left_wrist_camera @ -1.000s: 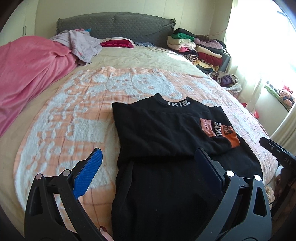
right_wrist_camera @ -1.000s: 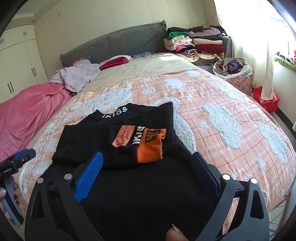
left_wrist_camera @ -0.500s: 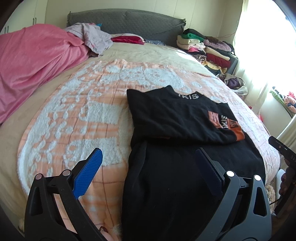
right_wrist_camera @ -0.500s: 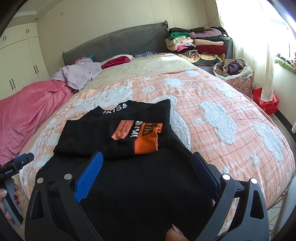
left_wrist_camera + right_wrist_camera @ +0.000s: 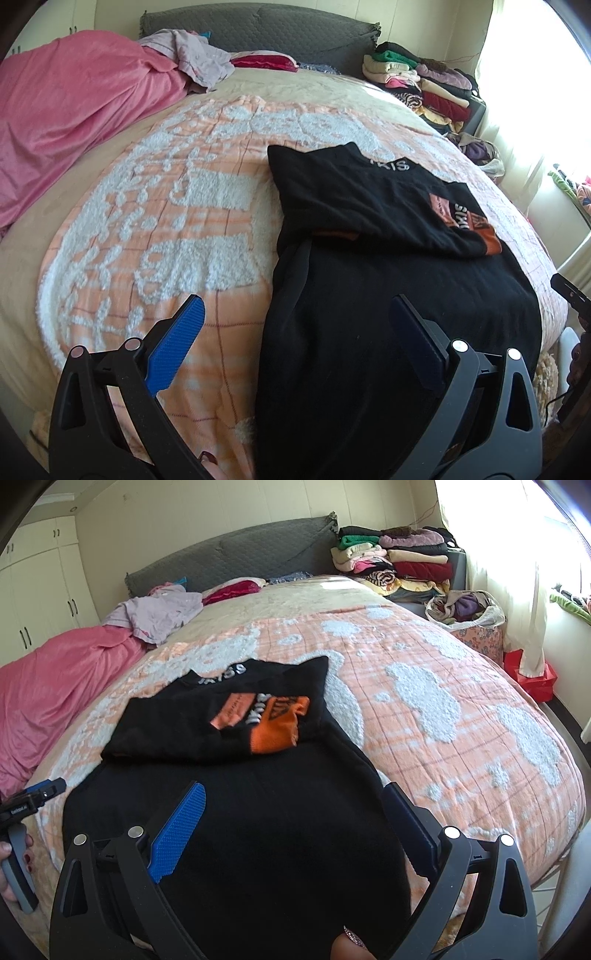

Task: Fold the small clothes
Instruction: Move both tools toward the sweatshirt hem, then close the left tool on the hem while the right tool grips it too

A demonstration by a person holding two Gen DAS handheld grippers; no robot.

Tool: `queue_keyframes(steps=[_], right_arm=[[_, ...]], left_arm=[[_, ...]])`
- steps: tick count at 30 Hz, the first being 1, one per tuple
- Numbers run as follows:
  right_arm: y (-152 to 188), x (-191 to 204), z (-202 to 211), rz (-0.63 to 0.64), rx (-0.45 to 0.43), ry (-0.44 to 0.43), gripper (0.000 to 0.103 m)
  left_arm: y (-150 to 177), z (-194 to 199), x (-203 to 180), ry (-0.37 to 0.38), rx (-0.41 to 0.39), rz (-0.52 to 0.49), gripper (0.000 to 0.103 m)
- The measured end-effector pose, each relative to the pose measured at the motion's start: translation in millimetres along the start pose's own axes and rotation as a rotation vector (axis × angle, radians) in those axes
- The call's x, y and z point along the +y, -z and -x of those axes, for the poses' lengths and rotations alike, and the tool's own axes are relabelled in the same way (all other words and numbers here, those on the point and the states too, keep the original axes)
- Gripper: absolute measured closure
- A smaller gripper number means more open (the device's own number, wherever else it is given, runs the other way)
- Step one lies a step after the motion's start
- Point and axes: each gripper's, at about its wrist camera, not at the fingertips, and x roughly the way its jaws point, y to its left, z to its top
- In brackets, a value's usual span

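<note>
A black shirt [image 5: 388, 295] with an orange print [image 5: 469, 221] lies on the bed, sleeves folded in across its upper half. It also shows in the right wrist view [image 5: 236, 812], with the orange print [image 5: 273, 716] on the folded part. My left gripper [image 5: 295, 314] is open and empty above the shirt's lower left edge. My right gripper [image 5: 291, 801] is open and empty above the shirt's lower right part. Each gripper shows at the edge of the other's view: the right one [image 5: 569, 291], the left one [image 5: 33, 797].
The bed has an orange and white blanket [image 5: 177, 206]. A pink blanket [image 5: 74, 110] lies at the left, a lilac garment [image 5: 195, 59] near the grey headboard [image 5: 258, 26]. A stack of folded clothes [image 5: 399, 561] and a bag of clothes [image 5: 465, 609] stand at the right.
Both grippers have drawn back toward the shirt's lower hem and moved a little left. The shirt has not moved. Both stay open.
</note>
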Motion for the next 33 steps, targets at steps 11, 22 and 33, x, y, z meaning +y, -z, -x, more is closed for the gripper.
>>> queue_keyframes(steps=[11, 22, 33], right_arm=[[25.7, -15.8, -3.1, 0.018, 0.056, 0.042, 0.007], [50.4, -30.3, -3.1, 0.012, 0.110, 0.048, 0.007], [69.3, -55.9, 5.9, -0.021, 0.141, 0.053, 0.007]], left_arm=[[28.0, 4.0, 16.0, -0.009, 0.063, 0.010, 0.010], [60.9, 21.3, 17.1, 0.083, 0.089, -0.001, 0.028], [86.7, 19.4, 20.2, 0.141, 0.179, 0.030, 0.055]])
